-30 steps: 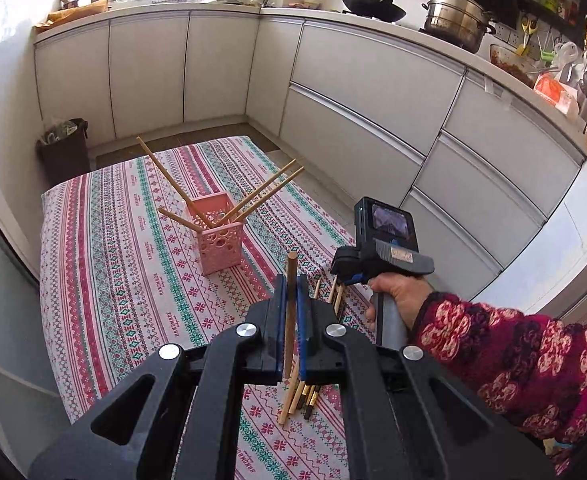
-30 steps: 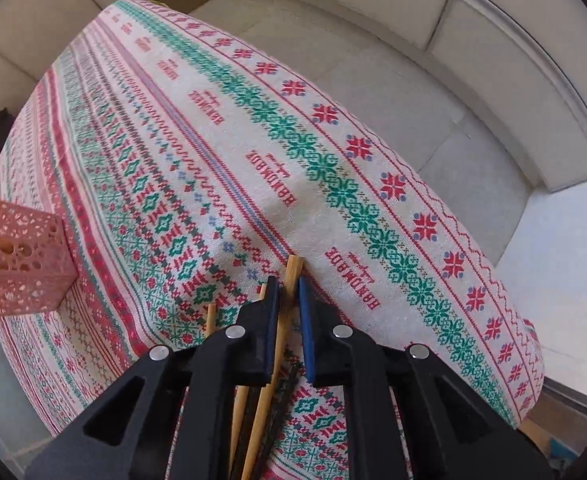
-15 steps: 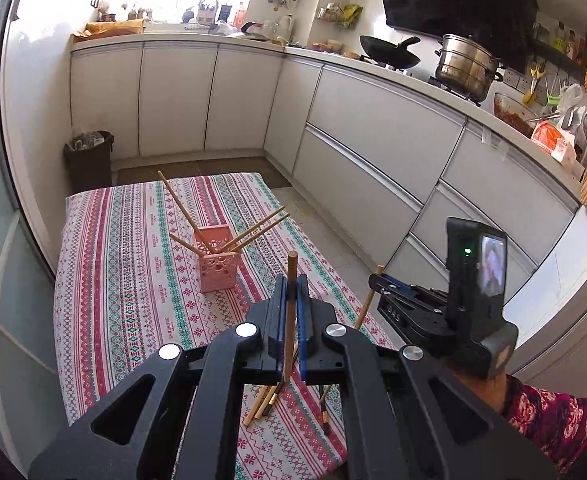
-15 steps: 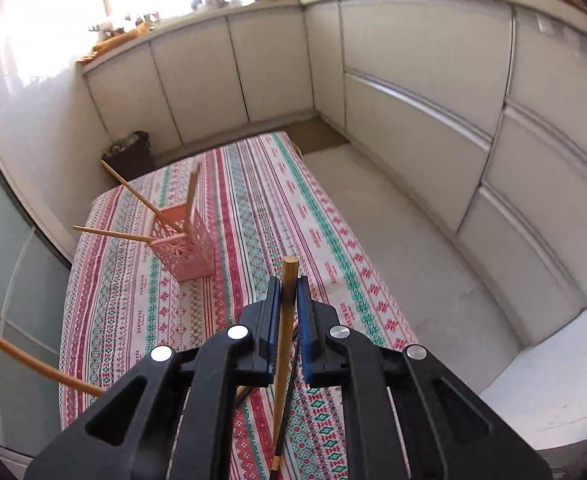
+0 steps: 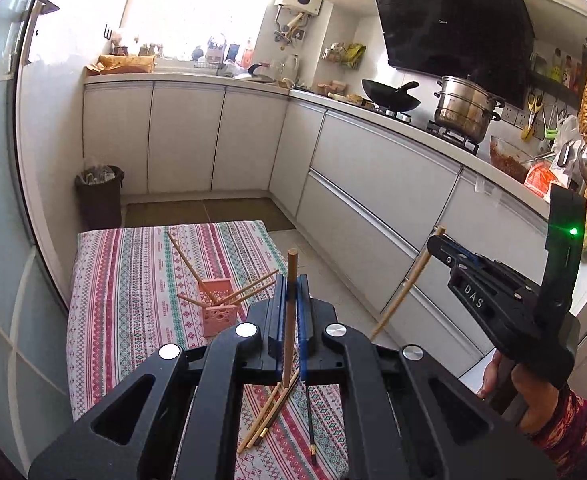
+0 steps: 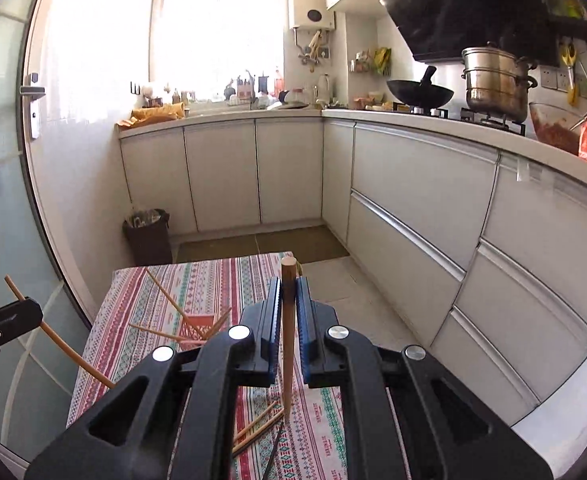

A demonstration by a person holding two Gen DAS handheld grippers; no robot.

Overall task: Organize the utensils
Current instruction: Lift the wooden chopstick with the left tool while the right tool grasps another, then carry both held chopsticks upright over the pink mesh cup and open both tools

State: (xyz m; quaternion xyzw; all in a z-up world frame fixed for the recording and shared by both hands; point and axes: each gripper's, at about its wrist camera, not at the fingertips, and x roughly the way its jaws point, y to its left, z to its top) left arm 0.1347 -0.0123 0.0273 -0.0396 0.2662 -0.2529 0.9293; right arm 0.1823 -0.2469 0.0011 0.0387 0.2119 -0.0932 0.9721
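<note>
The left gripper (image 5: 292, 300) is clamped on one wooden chopstick (image 5: 290, 320), which stands upright between its jaws. The right gripper (image 6: 288, 304) pinches another chopstick (image 6: 288, 340) the same way. The pink holder (image 5: 219, 312) sits ahead on the striped tablecloth (image 5: 125, 280), well apart from both; loose chopsticks (image 5: 269, 412) lie below them.

Both the left gripper (image 5: 291, 300) and right gripper (image 6: 288, 304) are black plastic with blue pads and silver screws, and the bare right hand (image 5: 529, 388) wears a red patterned sleeve.
</note>
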